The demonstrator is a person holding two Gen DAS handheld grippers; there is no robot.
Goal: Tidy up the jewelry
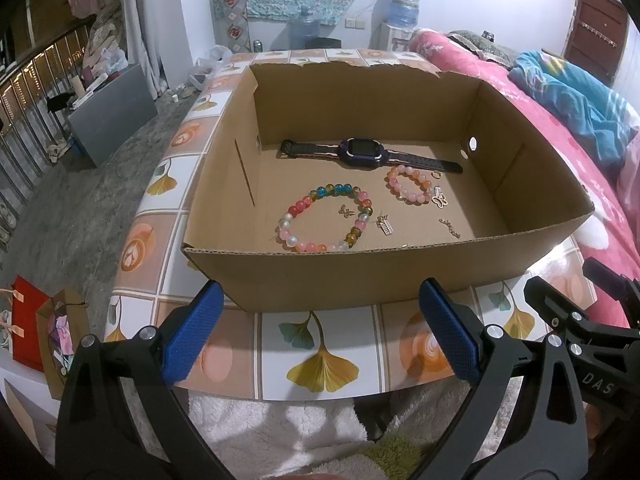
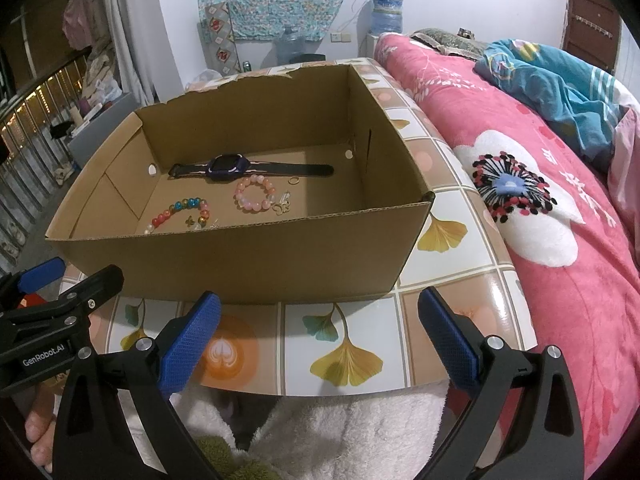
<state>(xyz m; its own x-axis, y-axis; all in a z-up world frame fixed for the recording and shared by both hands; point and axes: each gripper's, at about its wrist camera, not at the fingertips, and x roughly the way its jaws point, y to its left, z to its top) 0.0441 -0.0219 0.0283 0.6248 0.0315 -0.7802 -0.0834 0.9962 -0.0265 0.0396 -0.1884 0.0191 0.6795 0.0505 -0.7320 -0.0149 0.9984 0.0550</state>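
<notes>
Jewelry lies gathered in one open cardboard box (image 1: 400, 268) on a table (image 1: 320, 340) covered in a ginkgo-leaf tile print, straight ahead of two hand-held grippers. Both tools hang short of the box's near wall, over the table's front edge, touching nothing.

The left gripper (image 1: 320, 324) has its two blue pads spread wide with nothing between them; the right gripper (image 2: 320, 330) is likewise spread and empty. Each shows at the edge of the other's view, so they sit side by side.

Inside the box, counted from the left wrist view: one watch (image 1: 366, 152) with a dark strap, laid flat across the floor near the far wall; two bead bracelets, a multicoloured one (image 1: 326, 218) nearer the left gripper and a pink one (image 1: 408, 184) beyond it to the right, just in front of the watch strap. One small gold ring (image 1: 436, 175) rests between the pink bracelet and the strap. Two butterfly charms are visible, one (image 1: 346, 211) inside the multicoloured loop and one (image 1: 440, 200) just beside the pink bracelet. One ladder-shaped pendant (image 1: 386, 226) lies just right of the multicoloured bracelet, and one short chain piece (image 1: 450, 228) farther right, apart from the rest.

From the right wrist view the box's near wall hides part of the multicoloured bracelet. To the right of both tools, one bed with a pink floral blanket (image 2: 540, 208) runs alongside the table.
</notes>
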